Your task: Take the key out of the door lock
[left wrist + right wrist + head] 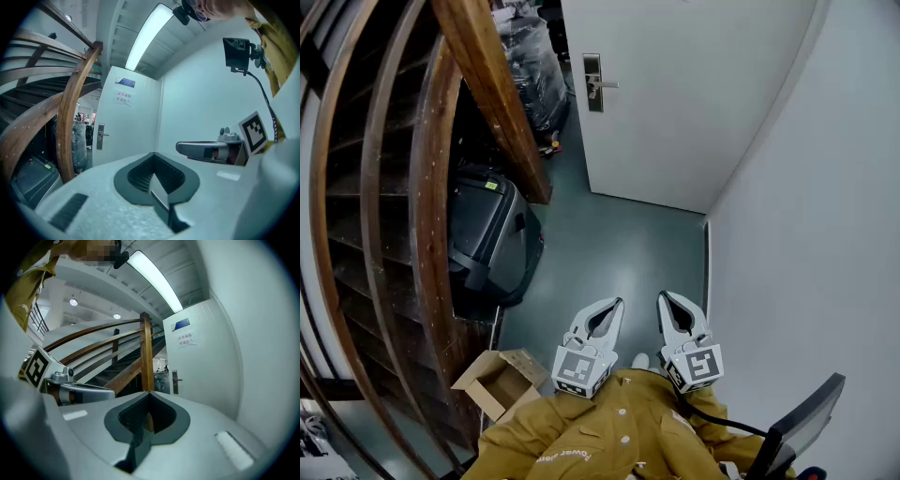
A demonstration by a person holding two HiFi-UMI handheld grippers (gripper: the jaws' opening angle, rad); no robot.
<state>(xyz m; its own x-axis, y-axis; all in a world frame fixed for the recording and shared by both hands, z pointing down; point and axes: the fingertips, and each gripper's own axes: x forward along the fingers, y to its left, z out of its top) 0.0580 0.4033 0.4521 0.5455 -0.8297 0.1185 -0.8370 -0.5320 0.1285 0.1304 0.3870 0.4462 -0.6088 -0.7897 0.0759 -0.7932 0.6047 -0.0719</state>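
1. Closest in, the person's mustard jacket [619, 431] carries white print. Its first word reads "Power"; the rest is too small to read.
2. The left gripper [617, 305] and right gripper [664, 298] are held side by side against the chest, both aimed forward. Each has its jaws closed tip to tip, with nothing between them.
3. An open cardboard box [497, 380] sits on the floor to the left. Beyond it a black bin [487, 239] stands under the wooden staircase [487, 84].
4. The white door [675, 94] is well apart from both grippers, across bare floor.
   - Its lock plate [592, 82] is a tall upright strip near the door's left edge, and a lever handle [607, 85] runs sideways from it.
   - The key would be there, but it is too small to make out in any view.
   - I judge it would stick out of the door face toward the person.
5. The plate lies straight ahead and slightly left of both grippers, about equally far from each. In the right gripper view it sits just beside the jaw line, so that gripper looks better aimed.
6. Higher on the door are a paper notice [123, 97] with red characters and a blue plaque [125, 82]. Neither is legible.
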